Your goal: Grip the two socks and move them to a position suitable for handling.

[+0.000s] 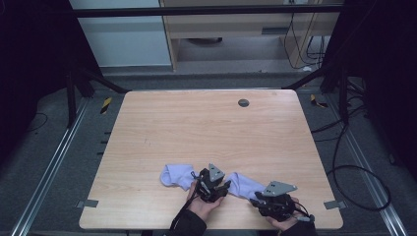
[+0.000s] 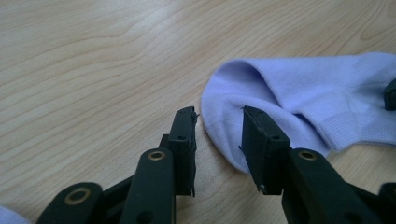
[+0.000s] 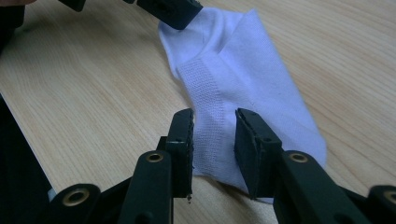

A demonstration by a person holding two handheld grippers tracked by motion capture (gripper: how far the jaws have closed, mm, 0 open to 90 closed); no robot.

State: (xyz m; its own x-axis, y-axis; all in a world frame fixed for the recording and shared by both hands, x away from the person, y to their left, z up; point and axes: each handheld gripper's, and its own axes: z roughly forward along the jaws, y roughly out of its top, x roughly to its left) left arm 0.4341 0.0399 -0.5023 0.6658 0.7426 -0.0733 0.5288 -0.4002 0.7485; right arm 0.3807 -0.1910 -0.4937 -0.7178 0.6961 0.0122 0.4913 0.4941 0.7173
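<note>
Two pale lilac socks lie on the near part of the wooden table [image 1: 206, 128]: the left sock [image 1: 176, 176] just left of the left gripper [image 1: 212, 189], and the right sock [image 1: 243, 184] between the two grippers. The left gripper's jaws stand partly open astride the rounded end of the right sock [image 2: 299, 93], one pad over the fabric and the other just off its edge, not pressing it. The right gripper [image 1: 273, 199], held near the table's near right edge, has its jaws partly open over the ribbed cuff end of the same sock [image 3: 243, 79], the cloth lying loose between them.
</note>
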